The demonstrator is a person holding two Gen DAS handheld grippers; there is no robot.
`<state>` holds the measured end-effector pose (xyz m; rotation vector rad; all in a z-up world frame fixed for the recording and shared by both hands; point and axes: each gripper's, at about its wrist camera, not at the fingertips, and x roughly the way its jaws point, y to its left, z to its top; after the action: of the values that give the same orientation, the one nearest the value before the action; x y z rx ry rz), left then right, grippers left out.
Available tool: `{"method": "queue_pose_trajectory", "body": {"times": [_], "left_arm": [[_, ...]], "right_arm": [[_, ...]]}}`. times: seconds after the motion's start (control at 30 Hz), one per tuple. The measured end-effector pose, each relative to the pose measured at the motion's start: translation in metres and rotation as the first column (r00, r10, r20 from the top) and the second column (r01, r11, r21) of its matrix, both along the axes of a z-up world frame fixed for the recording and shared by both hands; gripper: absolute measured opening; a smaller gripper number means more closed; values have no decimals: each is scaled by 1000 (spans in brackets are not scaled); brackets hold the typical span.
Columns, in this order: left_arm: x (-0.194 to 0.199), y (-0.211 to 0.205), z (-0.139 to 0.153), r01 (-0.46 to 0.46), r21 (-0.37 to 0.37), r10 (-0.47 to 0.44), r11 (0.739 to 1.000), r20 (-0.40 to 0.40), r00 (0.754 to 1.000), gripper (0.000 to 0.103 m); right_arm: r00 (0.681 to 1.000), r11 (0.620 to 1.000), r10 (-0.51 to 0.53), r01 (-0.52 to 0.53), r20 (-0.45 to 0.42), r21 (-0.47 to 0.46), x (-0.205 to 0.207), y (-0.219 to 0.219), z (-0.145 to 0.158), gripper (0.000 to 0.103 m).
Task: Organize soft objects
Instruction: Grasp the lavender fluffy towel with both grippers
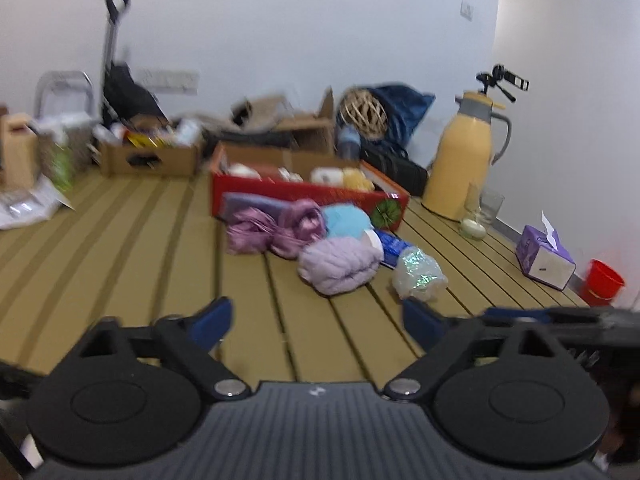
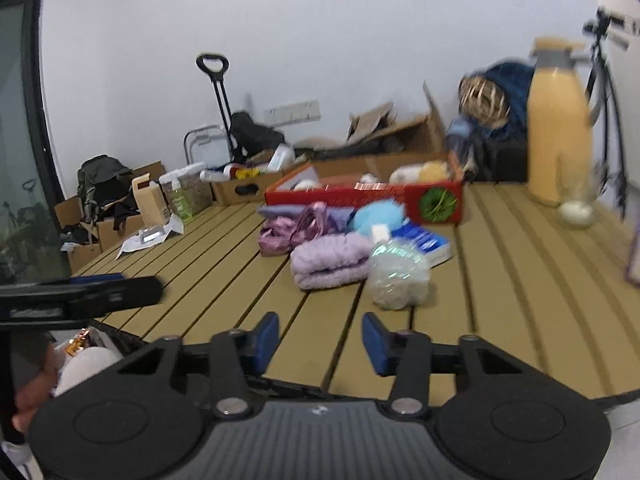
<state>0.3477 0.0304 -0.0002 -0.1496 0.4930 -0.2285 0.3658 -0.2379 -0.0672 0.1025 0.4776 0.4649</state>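
Both jaws gape empty, left gripper point(image 1: 316, 318) and right gripper point(image 2: 320, 338) alike. I judge it partly done: some soft things sit in the red box point(image 1: 308, 194), but the lilac bundle point(image 1: 340, 266) and pink skeins point(image 1: 276, 226) lie on the worktop point(image 1: 140, 240).

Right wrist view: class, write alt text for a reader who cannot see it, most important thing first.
The open right gripper hovers empty over a slatted tan table, facing a pile of soft items: a lavender knit bundle, pink-purple ribbon, a blue fluffy ball and a clear iridescent bag. Behind them sits a red box; a yellow thermos stands right.
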Motion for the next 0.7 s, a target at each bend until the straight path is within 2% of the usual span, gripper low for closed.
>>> {"method": "queue_pose_trajectory", "body": {"times": [0.03, 0.13, 0.23, 0.33, 0.47, 0.53, 0.63, 0.7], "left_arm": [[15, -3, -4, 8, -11, -8, 1000, -16, 1000, 75], [62, -10, -15, 0, -40, -4, 999, -81, 997, 67], [104, -10, -25, -19, -98, 6, 995, -136, 991, 66], [135, -5, -35, -35, -176, 4, 984, -170, 985, 67], [154, -3, -48, -28, -218, -14, 975, -189, 982, 62], [160, -3, -56, -7, -244, -43, 970, -200, 979, 44], [160, 3, -59, 6, -259, -59, 966, -195, 979, 37], [154, 11, -56, 9, -269, -59, 963, -179, 982, 37]], "right_arm": [[1000, 1000, 8, -8, -23, -1, 14, 4, -5, 36], [999, 1000, 10, -11, -51, -13, 54, 13, -15, 35], [998, 1000, -20, 20, -56, 9, 92, 12, -15, 35], [997, 995, -49, 54, -67, 86, 129, 3, -12, 35], [995, 991, -48, 58, -85, 124, 165, 2, -12, 35], [995, 991, -39, 51, -94, 127, 175, 6, -16, 32], [994, 993, -28, 39, -103, 108, 176, 14, -20, 18], [996, 996, -3, 10, -91, 84, 165, 20, -15, 15]]}}
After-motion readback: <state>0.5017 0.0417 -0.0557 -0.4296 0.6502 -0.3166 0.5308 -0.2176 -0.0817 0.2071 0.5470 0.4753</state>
